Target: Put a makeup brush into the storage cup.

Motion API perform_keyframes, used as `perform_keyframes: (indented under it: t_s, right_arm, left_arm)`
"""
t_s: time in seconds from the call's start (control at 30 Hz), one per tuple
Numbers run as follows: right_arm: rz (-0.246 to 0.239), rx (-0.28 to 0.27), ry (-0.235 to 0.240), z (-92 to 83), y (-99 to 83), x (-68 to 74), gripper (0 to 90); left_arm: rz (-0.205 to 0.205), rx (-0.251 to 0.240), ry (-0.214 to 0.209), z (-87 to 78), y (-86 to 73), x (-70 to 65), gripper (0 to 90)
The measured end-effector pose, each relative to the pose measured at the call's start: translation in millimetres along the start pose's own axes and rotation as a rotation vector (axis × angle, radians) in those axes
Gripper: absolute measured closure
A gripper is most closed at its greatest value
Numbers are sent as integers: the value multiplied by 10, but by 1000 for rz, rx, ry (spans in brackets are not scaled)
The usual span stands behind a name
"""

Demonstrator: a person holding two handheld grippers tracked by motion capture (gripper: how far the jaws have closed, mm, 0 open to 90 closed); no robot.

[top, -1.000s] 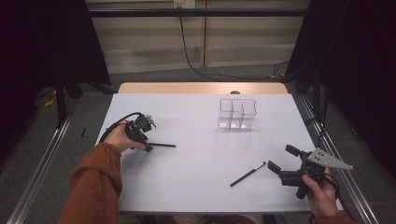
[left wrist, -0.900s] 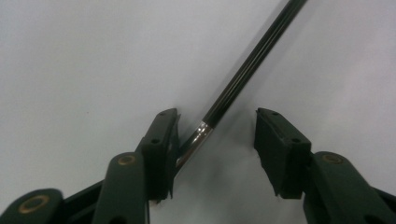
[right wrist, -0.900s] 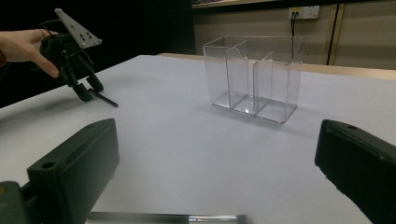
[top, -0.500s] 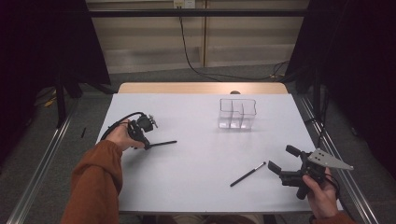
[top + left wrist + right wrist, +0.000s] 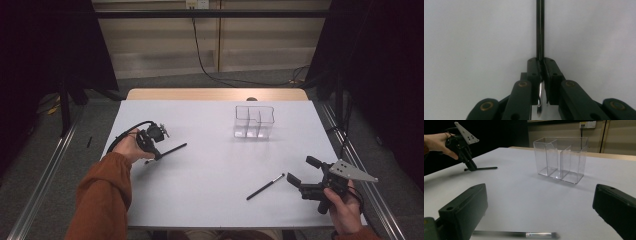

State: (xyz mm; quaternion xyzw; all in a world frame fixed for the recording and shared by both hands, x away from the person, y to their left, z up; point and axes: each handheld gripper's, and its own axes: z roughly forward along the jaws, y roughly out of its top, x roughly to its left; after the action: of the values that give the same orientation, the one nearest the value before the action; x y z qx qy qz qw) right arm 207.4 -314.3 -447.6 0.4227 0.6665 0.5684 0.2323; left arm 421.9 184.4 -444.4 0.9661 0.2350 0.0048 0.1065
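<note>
Two thin black brushes are lying on the white table [image 5: 210, 200], along with one clear three-compartment organizer [image 5: 254, 121] standing well apart from both. The left gripper [image 5: 159, 155], whose jaws have just been closing, is clamping the first brush [image 5: 172, 148] near its silver ferrule; the handle is pointing right and slightly away. The second brush [image 5: 265, 186] is lying diagonally just beside the right gripper [image 5: 302, 175], whose jaws are standing wide.

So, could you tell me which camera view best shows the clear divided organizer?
The right gripper view: the clear organizer stands close and side-on there, with its dividers and three compartments plain. The high view has the same organizer farther off, small, near the table's far edge. The left gripper view offers white tabletop.
</note>
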Motion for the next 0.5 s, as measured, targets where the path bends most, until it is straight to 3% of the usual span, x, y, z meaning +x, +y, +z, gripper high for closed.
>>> perform_keyframes:
  t_s: [0.17,0.27,0.4,0.5]
  right_arm:
    - [-1,-4,-3,-2,0,-1,0]
    - [-2,-4,-5,3,2,-1,0]
    - [3,-3,-6,10,4,1,0]
    - [2,-1,-4,16,5,4,0]
  left_arm:
    - [-62,-31,-15,-23,-63,31,841]
    - [-114,-83,-20,-87,-103,61,841]
    - [-128,-126,-41,-204,-128,49,841]
    - [-159,-187,-42,-288,-164,38,841]
